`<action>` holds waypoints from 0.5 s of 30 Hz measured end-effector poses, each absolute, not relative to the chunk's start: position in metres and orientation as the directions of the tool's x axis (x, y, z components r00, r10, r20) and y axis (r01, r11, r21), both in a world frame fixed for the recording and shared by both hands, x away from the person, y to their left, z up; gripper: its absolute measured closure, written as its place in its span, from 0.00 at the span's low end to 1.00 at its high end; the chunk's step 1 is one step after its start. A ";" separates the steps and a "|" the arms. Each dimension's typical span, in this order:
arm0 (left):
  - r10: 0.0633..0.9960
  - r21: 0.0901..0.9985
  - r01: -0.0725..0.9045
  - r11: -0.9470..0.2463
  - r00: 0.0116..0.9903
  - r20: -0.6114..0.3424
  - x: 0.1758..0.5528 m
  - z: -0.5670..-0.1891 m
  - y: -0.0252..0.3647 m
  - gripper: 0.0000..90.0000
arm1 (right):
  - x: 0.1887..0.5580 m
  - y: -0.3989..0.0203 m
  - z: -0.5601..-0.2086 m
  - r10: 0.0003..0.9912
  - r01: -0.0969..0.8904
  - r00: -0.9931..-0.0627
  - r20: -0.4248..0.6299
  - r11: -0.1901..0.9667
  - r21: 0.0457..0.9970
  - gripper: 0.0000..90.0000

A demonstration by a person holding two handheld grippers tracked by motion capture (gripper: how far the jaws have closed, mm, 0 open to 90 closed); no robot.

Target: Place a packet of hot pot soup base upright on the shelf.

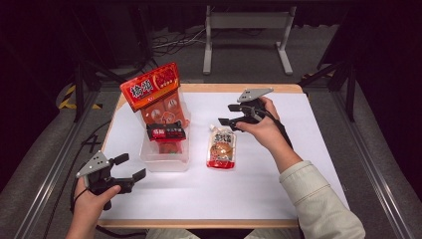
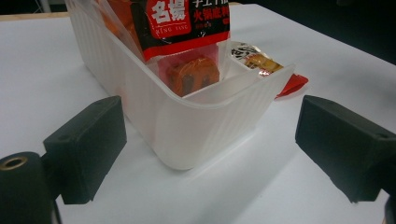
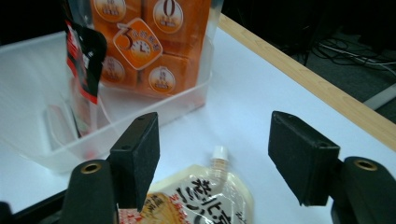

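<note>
Right jaws: your right gripper (image 1: 230, 115) stands open, both pads bare, nothing pressed between them.
Below the right jaws: the spouted sauce pouch (image 1: 222, 147) lies flat on the white table (image 1: 278, 169); in the right gripper view its white cap (image 3: 218, 154) shows in the gap between your jaws, untouched.
Left jaws: your left gripper (image 1: 130, 167) is spread wide and holds nothing.
Ahead of the left jaws: the near corner of the clear plastic bin (image 2: 187, 126) faces you, close but not touched.
Inside the bin: a black-and-red packet (image 1: 166, 133) leans at the near end, and a tall orange bag (image 1: 160, 99) stands upright behind it, its top well above the rim.
Pouch to bin: the pouch lies just beside the bin's right wall, outside it, spout pointing away from you.
Your hands: the right hand (image 1: 261, 130) is raised over the table beyond the pouch; the left hand (image 1: 92, 201) sits at the near left edge.
</note>
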State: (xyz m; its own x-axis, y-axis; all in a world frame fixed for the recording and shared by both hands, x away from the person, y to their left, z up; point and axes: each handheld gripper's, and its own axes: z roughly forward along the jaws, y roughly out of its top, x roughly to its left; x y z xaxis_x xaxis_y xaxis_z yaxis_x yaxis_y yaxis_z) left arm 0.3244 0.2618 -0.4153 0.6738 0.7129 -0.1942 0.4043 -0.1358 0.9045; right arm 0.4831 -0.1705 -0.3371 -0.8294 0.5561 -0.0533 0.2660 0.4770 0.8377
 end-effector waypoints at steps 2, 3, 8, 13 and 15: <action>0.711 0.903 0.408 -0.138 0.675 -0.196 0.323 -0.415 0.262 0.11 | 0.485 -0.170 -0.341 0.550 0.268 -0.834 -0.041 0.468 0.842 0.41; 0.712 0.905 0.404 -0.136 0.675 -0.194 0.323 -0.416 0.262 0.11 | 0.487 -0.170 -0.343 0.551 0.270 -0.834 -0.039 0.468 0.841 0.43; 0.714 0.905 0.404 -0.134 0.672 -0.194 0.320 -0.416 0.263 0.11 | 0.495 -0.170 -0.357 0.559 0.291 -0.829 -0.024 0.467 0.835 0.42; 0.719 0.904 0.407 -0.134 0.667 -0.194 0.317 -0.417 0.265 0.11 | 0.502 -0.171 -0.369 0.579 0.359 -0.815 0.017 0.483 0.798 0.42; 0.723 0.903 0.410 -0.131 0.662 -0.195 0.315 -0.418 0.266 0.11 | 0.507 -0.171 -0.377 0.585 0.388 -0.810 0.033 0.493 0.779 0.40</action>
State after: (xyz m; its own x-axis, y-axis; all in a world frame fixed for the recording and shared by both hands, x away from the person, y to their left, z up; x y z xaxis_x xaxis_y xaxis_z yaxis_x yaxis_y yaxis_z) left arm 0.3151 0.2662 -0.4179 0.6622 0.7234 -0.1954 0.4096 -0.1310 0.9028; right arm 0.5071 -0.1709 -0.3770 -0.8101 0.5854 0.0329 0.3878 0.4929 0.7789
